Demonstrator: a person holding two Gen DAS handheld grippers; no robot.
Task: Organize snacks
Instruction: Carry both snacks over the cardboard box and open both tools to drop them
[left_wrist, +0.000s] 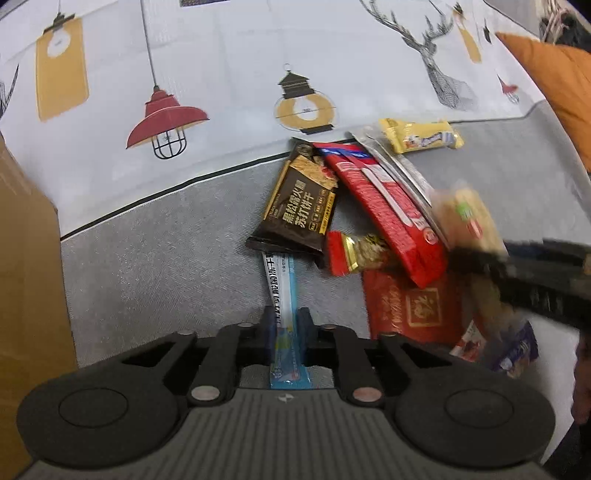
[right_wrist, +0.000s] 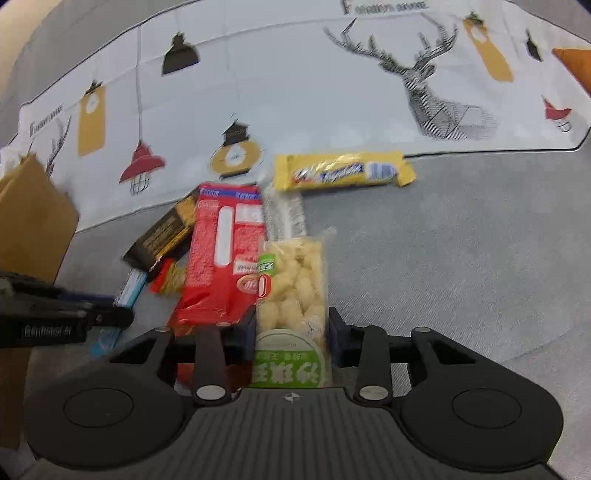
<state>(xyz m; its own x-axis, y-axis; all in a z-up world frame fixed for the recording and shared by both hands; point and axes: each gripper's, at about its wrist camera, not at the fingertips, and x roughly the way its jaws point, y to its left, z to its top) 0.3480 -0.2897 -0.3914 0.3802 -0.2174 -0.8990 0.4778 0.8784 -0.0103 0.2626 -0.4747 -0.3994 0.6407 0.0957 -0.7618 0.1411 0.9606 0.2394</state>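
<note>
Between my left fingers (left_wrist: 285, 334) stands a thin stick packet (left_wrist: 282, 295); its far end runs under the cracker packet (left_wrist: 301, 201). Right of that lies the long wafer pack (left_wrist: 384, 218), propped over a flat pouch (left_wrist: 410, 308). Between my right fingers (right_wrist: 291, 332) sits the puffed-snack bag (right_wrist: 295, 280). Beyond it lies a chocolate bar (right_wrist: 341, 171), crosswise, near the patterned cloth's (right_wrist: 295, 74) edge. A cardboard box (left_wrist: 26, 277) stands far left.

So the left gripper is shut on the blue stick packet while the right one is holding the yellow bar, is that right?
Not quite: the right gripper holds the clear puff pack, as the right wrist view shows. The yellow bar lies untouched. The left gripper does grip the blue stick packet.
</note>
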